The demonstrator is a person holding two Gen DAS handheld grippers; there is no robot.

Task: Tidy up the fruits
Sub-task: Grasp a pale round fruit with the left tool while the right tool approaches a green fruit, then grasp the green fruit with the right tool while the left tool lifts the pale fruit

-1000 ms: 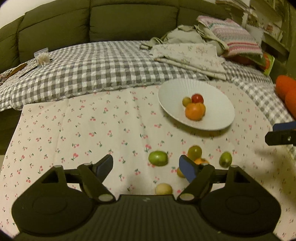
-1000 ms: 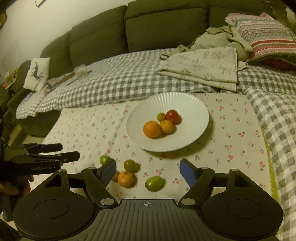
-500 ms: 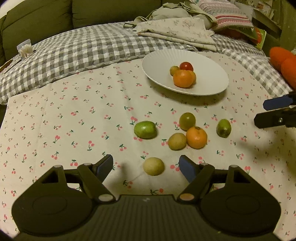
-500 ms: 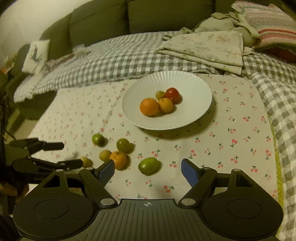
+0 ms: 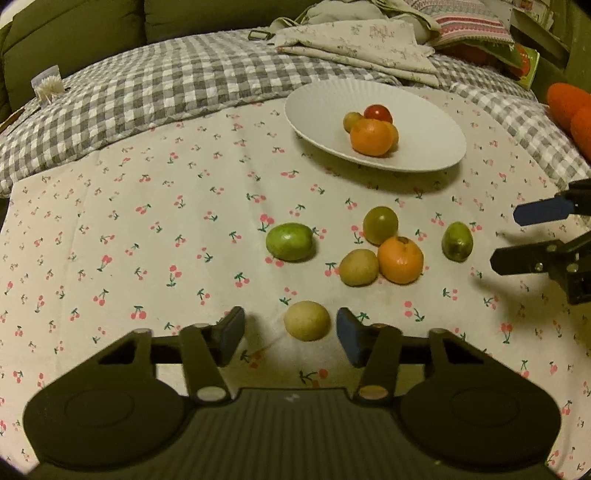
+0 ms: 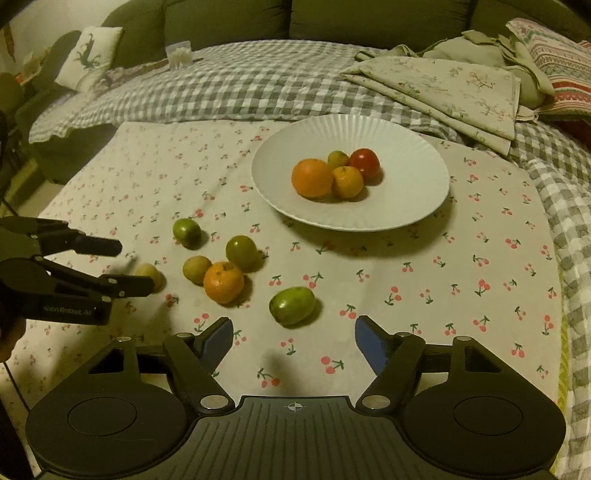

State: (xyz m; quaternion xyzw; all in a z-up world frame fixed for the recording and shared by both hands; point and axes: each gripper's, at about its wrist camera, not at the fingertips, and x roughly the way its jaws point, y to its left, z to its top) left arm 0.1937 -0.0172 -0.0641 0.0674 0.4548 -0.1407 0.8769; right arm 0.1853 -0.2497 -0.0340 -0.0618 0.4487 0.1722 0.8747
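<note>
Pale round fruit (image 5: pixel 307 320) lies between spread left jaws; right jaws spread near crosswise-lying green fruit (image 6: pixel 292 305)

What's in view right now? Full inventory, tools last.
plate: 1, white, far side of cherry cloth
fruits on plate: 4; two orange, one red, one yellow-green
loose fruits: 6 on cloth; one orange, three green, two pale yellow
cherry cloth: 1, white with red cherries
checked blanket: 1, grey-white, behind cloth
folded fabric: beige floral, back right
sofa: olive, rear
left tool: open, around pale fruit
right tool: open, near green fruit
</note>
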